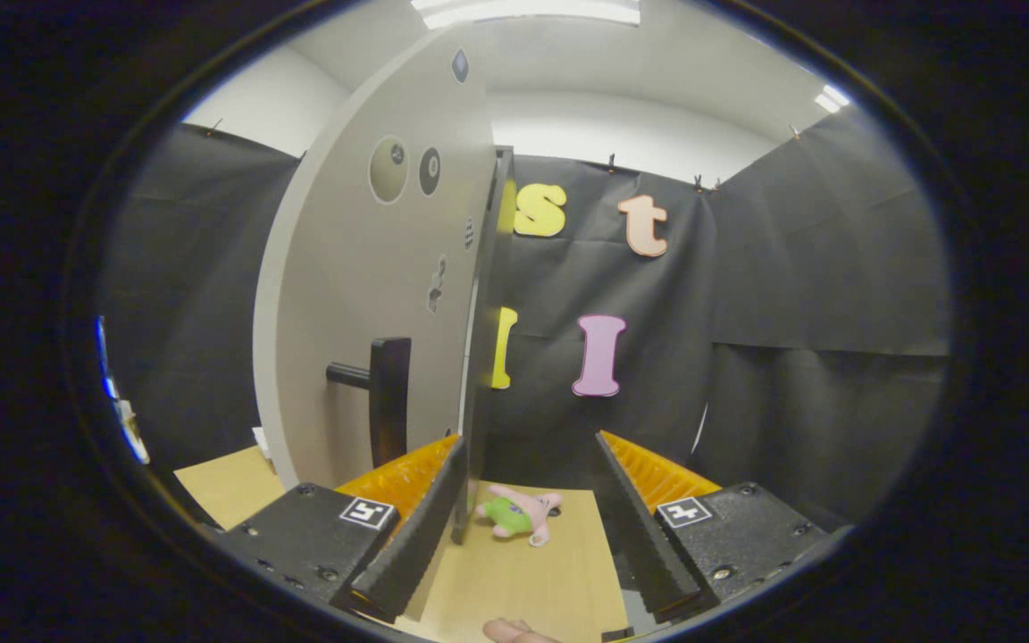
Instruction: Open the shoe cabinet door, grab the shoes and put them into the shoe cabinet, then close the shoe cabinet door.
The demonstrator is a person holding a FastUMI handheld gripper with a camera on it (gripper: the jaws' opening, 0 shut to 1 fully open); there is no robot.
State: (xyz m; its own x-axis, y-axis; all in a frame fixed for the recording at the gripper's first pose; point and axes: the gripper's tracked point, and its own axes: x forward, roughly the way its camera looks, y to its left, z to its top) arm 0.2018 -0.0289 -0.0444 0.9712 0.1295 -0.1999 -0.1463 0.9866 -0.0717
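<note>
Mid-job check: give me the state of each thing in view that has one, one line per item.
cabinet door: swung open, seen nearly edge-on, its free edge between the fingers.
door handle: upright on the door face, not gripped.
gripper: open, fingers spread wide, pressing on nothing.
pink and green toy: lying on its side on the wooden surface, between the fingers, untouched.

A pink and green plush toy is seen lying on the wooden table, just ahead of the claw. Black cloth is hung beyond.
</note>
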